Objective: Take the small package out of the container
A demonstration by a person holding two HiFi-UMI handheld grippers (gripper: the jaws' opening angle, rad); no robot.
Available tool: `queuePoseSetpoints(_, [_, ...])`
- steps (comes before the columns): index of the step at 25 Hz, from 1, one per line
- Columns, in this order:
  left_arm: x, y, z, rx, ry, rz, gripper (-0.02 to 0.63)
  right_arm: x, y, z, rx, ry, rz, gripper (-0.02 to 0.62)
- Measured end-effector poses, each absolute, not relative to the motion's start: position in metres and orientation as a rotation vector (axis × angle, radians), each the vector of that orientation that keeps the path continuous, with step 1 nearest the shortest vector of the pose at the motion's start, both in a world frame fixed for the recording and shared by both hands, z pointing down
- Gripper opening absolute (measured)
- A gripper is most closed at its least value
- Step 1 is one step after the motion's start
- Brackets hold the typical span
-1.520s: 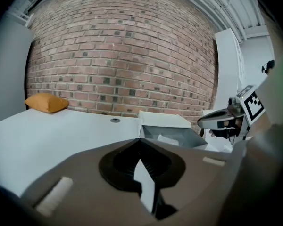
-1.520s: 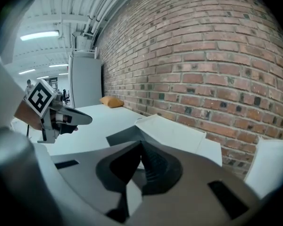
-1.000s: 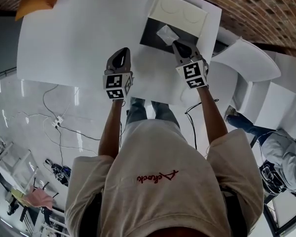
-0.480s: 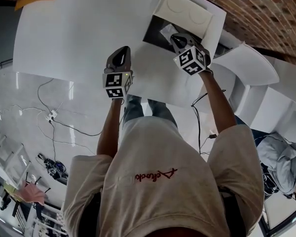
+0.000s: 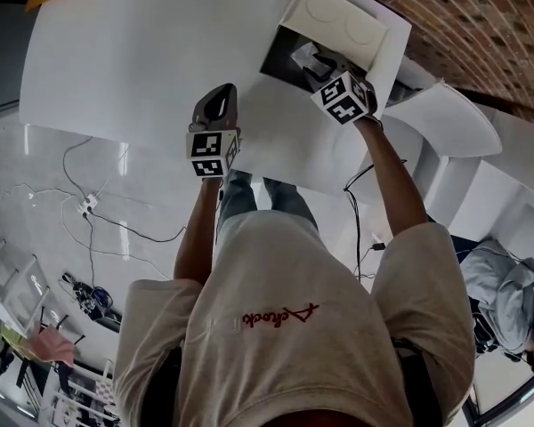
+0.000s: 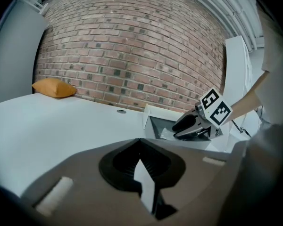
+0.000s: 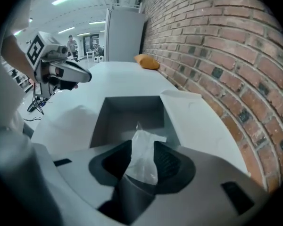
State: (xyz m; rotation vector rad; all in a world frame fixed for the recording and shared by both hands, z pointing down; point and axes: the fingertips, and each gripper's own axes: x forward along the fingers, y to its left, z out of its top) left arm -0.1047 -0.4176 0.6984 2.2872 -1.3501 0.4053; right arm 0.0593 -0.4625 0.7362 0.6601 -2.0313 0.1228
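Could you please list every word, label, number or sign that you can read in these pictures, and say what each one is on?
On the T-shirt: one red script word, too small and warped to read surely.
On the left cube and right cube: black-and-white square markers, no letters or numbers.
On the small package and container: no print visible.

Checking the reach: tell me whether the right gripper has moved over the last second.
Yes. Right gripper went up the picture, further over the container; its jaws have just been opening, the small package between them.
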Motion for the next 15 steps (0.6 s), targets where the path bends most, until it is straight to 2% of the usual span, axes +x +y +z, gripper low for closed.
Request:
queuePoseSetpoints(9, [-0.105, -0.415, 0.704, 2.281, -1.354, 0.413, 0.009, 0.063, -0.473, 0.753, 0.695, -1.985, 0.182, 0.108])
queuePoseSetpoints(12, [-0.105, -0.415, 0.704, 2.283, -1.353, 0.407, 0.009, 0.062, -0.474, 0.754, 0.696, -1.973, 0.164, 0.039])
queuePoseSetpoints(15, [-0.106, -0.414, 0.705, 2.276, -1.356, 0.412, 0.009, 0.063, -0.474, 0.755, 0.695, -1.97, 0.159, 0.025])
